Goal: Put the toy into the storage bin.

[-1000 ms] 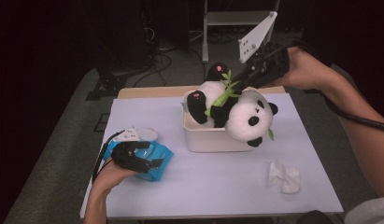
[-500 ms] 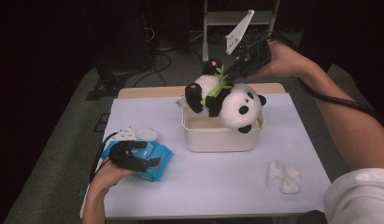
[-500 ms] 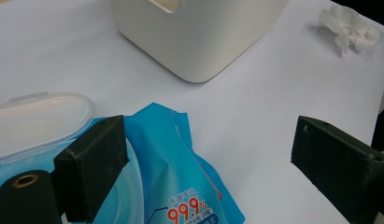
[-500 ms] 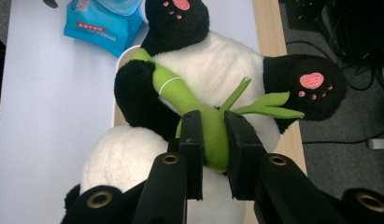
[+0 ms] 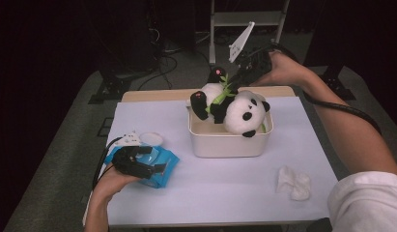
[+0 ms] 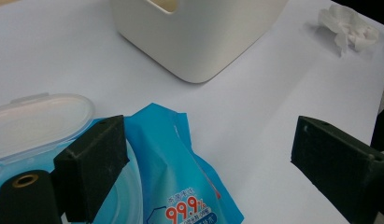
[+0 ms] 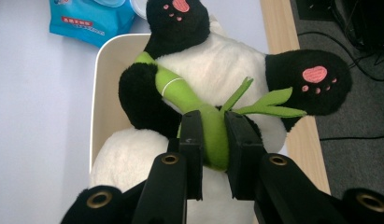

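Note:
A black-and-white panda plush (image 5: 231, 105) lies on its back across the top of a cream bin (image 5: 220, 142), feet toward the far side. My right gripper (image 5: 233, 83) comes in from the far right. It is shut on the green bamboo stalk (image 7: 213, 140) that the panda (image 7: 203, 60) hugs over the bin (image 7: 103, 88). At the near left, my left gripper (image 5: 147, 163) rests open over a blue wet-wipes pack (image 5: 163, 169). Its jaws (image 6: 210, 161) stand wide apart above the pack (image 6: 180, 186), whose clear lid (image 6: 38, 121) is flipped up.
A crumpled white tissue (image 5: 293, 182) lies near the front right of the white table (image 5: 234, 193); it shows far off as tissue (image 6: 348, 25) beyond the bin (image 6: 194, 42). The wipes pack (image 7: 89, 18) lies past the bin. Cables and a metal stand sit on the floor behind.
My right gripper has carried the panda left and down, and the plush now lies lower across the bin. The left gripper has stayed on the wipes pack.

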`<move>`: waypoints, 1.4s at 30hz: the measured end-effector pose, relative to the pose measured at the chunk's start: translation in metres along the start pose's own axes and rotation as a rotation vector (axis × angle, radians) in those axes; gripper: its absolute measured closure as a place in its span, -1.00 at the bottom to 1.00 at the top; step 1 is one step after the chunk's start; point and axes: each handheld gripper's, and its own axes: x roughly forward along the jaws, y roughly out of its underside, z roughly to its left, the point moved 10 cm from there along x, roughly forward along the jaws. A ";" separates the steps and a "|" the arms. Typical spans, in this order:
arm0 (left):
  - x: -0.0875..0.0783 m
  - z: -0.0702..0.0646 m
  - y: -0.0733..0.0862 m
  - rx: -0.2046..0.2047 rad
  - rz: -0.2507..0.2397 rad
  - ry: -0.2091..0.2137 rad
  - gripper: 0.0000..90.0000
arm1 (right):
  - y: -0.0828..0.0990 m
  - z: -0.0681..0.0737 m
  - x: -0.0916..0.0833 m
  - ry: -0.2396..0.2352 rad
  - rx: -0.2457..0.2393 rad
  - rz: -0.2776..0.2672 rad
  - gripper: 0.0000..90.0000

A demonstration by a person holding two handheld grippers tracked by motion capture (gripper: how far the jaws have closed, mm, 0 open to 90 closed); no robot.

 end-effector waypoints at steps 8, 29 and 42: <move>0.000 -0.001 -0.001 0.004 0.000 0.001 -0.79 | 0.001 0.008 0.012 -0.025 0.000 0.005 0.73; 0.002 -0.003 -0.001 0.012 0.009 0.007 -0.79 | 0.038 0.030 0.071 -0.141 0.058 0.049 0.71; 0.002 -0.006 -0.002 0.023 0.008 0.009 -0.79 | 0.046 0.032 0.083 -0.163 0.130 0.015 0.44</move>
